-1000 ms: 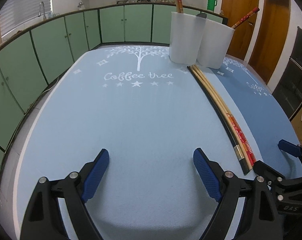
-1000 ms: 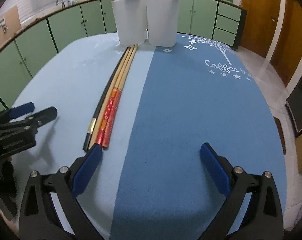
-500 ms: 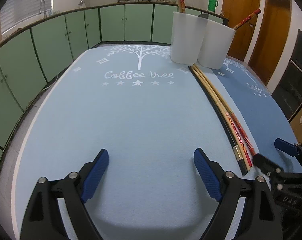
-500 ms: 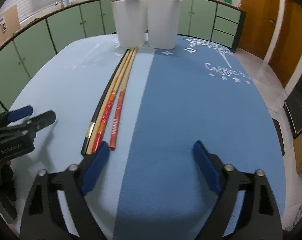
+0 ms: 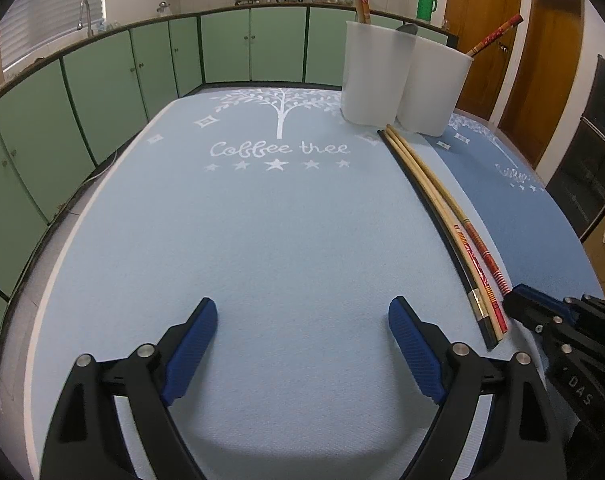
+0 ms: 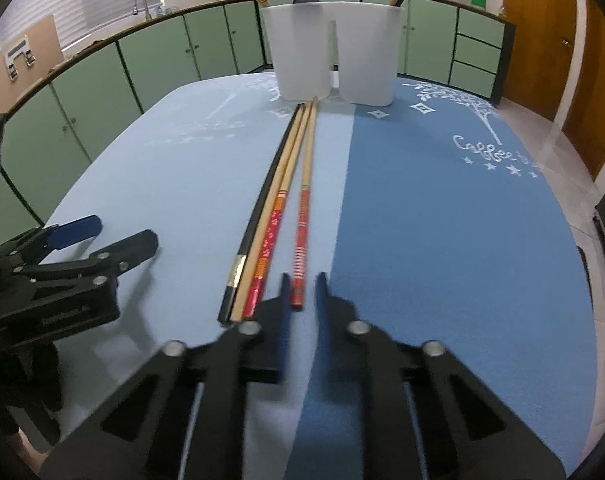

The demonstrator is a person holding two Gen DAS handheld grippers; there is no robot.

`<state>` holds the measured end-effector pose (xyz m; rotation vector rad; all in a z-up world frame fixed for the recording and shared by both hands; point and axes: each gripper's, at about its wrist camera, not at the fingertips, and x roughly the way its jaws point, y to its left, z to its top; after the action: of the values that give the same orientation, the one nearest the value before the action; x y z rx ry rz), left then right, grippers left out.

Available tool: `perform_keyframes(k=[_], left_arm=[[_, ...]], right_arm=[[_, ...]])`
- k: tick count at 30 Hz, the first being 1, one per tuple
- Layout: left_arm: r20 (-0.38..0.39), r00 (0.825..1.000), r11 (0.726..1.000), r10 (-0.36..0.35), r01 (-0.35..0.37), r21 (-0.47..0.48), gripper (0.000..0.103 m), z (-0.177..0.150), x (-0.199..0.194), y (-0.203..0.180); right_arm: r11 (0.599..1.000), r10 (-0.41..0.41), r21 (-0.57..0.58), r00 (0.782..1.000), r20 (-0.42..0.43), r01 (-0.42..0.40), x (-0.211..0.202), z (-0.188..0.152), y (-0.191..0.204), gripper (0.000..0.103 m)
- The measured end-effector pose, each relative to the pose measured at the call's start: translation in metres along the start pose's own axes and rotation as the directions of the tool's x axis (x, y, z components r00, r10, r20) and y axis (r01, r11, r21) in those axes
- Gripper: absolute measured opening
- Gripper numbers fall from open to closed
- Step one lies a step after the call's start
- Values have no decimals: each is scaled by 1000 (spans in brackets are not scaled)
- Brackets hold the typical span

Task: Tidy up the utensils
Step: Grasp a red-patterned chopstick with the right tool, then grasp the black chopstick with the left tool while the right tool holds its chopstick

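Three long chopsticks lie on the blue table mat: a black one [image 6: 258,208], a wooden one with a red patterned end [image 6: 276,208] and a wooden one with a red striped end [image 6: 302,208]. My right gripper [image 6: 302,286] has its jaws closed narrowly around the near end of the red striped chopstick, which lies slightly apart from the other two. My left gripper [image 5: 302,344] is open and empty over the light blue mat, left of the chopsticks [image 5: 454,232]. Two white cups [image 6: 302,52] [image 6: 368,52] at the far end hold other chopsticks.
The table is round, with a light blue mat [image 5: 222,220] and a darker blue mat [image 6: 442,220] side by side. Green kitchen cabinets [image 5: 102,80] ring the room. Wooden doors [image 5: 550,64] stand at the right.
My right gripper has moved forward and left to the red striped chopstick and closed its jaws around its near end. That chopstick has shifted apart from the others. The left gripper stayed still.
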<state>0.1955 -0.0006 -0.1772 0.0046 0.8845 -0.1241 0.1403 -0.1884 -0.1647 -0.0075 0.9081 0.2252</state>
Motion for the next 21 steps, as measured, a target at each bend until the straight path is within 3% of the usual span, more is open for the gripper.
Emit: perform_keyframes(k=[6,16,21], left_arm=[[-6,1000,1000,4,-3,29,86,-2,-1,-7],[-11,996,993,-87,88,83,86,-8,-10,-42],[-16,993,987,-114,115,108,86,-11,-12,-59]], right_arm=[[999,-8,46,1000,7,8,-9,-6,-14,5],[985,-82,156,996,19,79,-18,-14,-62,5],[984,-62,170,998,19,57,-18,-13,-70,5]])
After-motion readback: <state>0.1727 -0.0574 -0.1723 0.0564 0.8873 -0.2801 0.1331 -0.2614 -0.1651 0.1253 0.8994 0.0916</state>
